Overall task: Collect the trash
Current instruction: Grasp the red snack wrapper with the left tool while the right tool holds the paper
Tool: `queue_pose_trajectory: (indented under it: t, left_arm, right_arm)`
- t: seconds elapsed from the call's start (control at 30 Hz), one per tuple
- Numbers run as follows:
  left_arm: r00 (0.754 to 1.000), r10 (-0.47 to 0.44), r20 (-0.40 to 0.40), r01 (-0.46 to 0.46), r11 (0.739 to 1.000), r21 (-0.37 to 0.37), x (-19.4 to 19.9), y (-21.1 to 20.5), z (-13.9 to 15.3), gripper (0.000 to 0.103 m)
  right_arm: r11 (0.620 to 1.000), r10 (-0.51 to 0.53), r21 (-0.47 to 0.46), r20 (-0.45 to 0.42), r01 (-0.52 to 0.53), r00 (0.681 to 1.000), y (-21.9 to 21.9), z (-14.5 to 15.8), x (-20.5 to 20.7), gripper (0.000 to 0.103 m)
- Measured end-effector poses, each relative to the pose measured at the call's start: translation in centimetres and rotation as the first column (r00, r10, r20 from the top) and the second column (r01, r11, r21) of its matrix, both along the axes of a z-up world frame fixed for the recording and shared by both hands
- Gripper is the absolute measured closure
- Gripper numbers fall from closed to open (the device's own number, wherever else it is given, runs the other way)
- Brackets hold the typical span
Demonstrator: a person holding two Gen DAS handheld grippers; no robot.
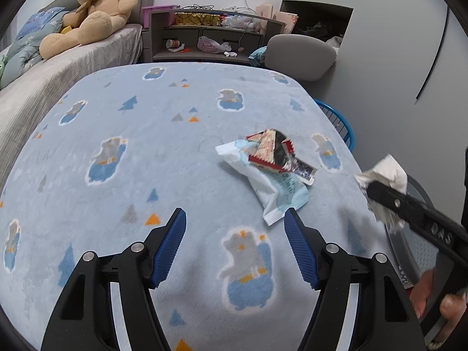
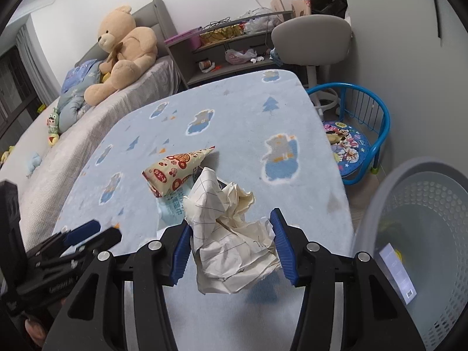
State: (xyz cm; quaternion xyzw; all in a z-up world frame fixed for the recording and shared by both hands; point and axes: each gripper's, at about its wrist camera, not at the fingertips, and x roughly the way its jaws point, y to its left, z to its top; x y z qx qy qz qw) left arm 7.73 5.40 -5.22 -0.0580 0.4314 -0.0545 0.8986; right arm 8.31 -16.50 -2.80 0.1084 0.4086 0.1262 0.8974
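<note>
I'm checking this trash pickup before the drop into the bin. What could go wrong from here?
1. The crumpled paper bulges well past the right gripper, so a loose fold may slip free before the laundry-style bin.
2. The bin sits beside the table edge; a release too early could land the paper on the floor.
3. The left gripper hangs open near the snack wrappers and could nudge them.

We see a soft, fuzzy cloth blanket (image 1: 146, 146) on the table. The crumpled paper (image 2: 231, 234) looks dry and wrinkly. The snack wrappers (image 1: 272, 172) are shiny plastic. Our gripper pads (image 1: 172, 245) are bumpy blue plastic. The basket (image 2: 424, 234) is smooth plastic with little holes.
</note>
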Motion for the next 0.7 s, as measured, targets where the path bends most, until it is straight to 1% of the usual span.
queue_pose_trajectory:
  t: [0.3, 0.33, 0.37, 0.43, 0.57, 0.7]
  left_arm:
    - [0.998, -0.044, 0.051, 0.043, 0.999, 0.008, 3.2, -2.7, 1.9, 0.036]
    - [0.997, -0.051, 0.057, 0.050, 0.999, 0.006, 3.5, -2.9, 2.0, 0.035]
    - [0.996, -0.056, 0.063, 0.056, 0.998, 0.005, 3.9, -3.1, 2.2, 0.031]
    - [0.996, -0.060, 0.071, 0.059, 0.998, 0.018, 4.9, -3.8, 2.3, 0.029]
    - [0.997, -0.054, 0.055, 0.051, 0.998, 0.048, 6.8, -4.7, 1.7, 0.029]
    - [0.999, -0.035, 0.008, 0.034, 0.995, 0.093, 8.9, -5.5, -0.1, 0.029]
  right_arm:
    - [0.998, -0.010, 0.061, 0.026, 0.008, 1.000, -1.4, 0.2, -1.4, 0.053]
    - [0.998, -0.009, 0.068, 0.030, 0.007, 1.000, -1.6, 0.3, -1.5, 0.053]
    - [0.997, -0.008, 0.076, 0.037, 0.005, 0.999, -1.8, 0.5, -1.7, 0.053]
    - [0.997, -0.005, 0.083, 0.046, 0.002, 0.999, -2.0, 0.6, -1.9, 0.053]
    - [0.996, 0.001, 0.093, 0.047, -0.006, 0.999, -2.3, 0.3, -2.0, 0.053]
    - [0.993, -0.002, 0.114, 0.027, -0.001, 1.000, -3.0, -0.3, -1.8, 0.053]
